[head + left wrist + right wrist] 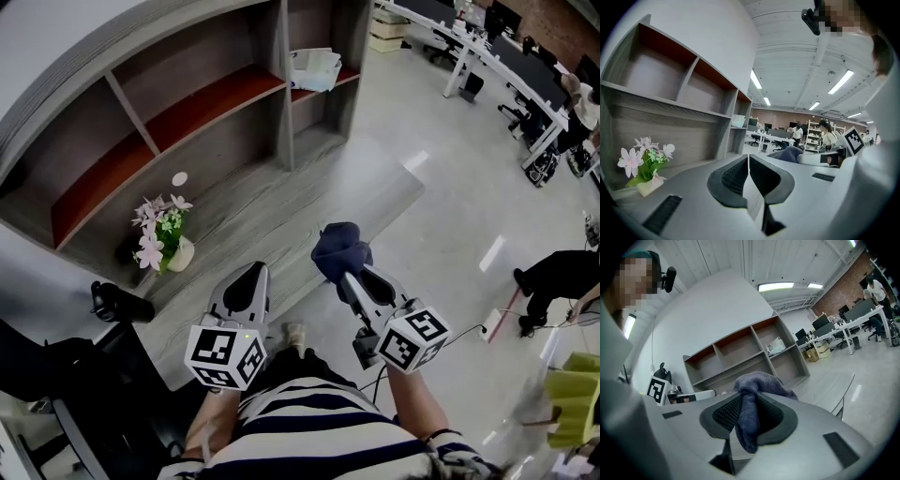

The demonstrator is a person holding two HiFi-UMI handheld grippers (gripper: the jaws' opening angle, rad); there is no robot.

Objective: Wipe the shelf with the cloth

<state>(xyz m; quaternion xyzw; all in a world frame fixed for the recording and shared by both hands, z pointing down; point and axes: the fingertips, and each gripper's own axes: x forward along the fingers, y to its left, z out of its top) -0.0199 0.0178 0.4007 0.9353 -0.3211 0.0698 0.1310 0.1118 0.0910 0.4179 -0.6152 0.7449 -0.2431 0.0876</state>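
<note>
The shelf (262, 202) takes up most of what I see from above: a broad unit of grey wood-grain boards with a curved outer side, its cells lined in a smooth red-brown, standing on a glossy pale floor (422, 216). Long white office desks (487, 56) run along the far side of the room. I hold both tools out in front of my striped shirt, side by side, tips towards the shelf and marker cubes nearest my body. The left gripper (252, 274) has its ribbed dark fingers pressed flat together with nothing between them; its own view shows that seam plainly, which the head view does not. The right gripper (350, 274) has its fingers clamped on the cloth (339, 248), a soft, nubby blue-grey towel. From above the cloth is a bunched lump over the tips; the right gripper view shows what the head view hides, a fold hanging down between the pads. The cloth is up in the air, apart from the shelf, near the front edge of the lowest board. On that board stand pink and white flowers (155, 230) in a small rounded cream pot (182, 254), and a crumpled white bag (314, 67) lies in a far cell.
</note>
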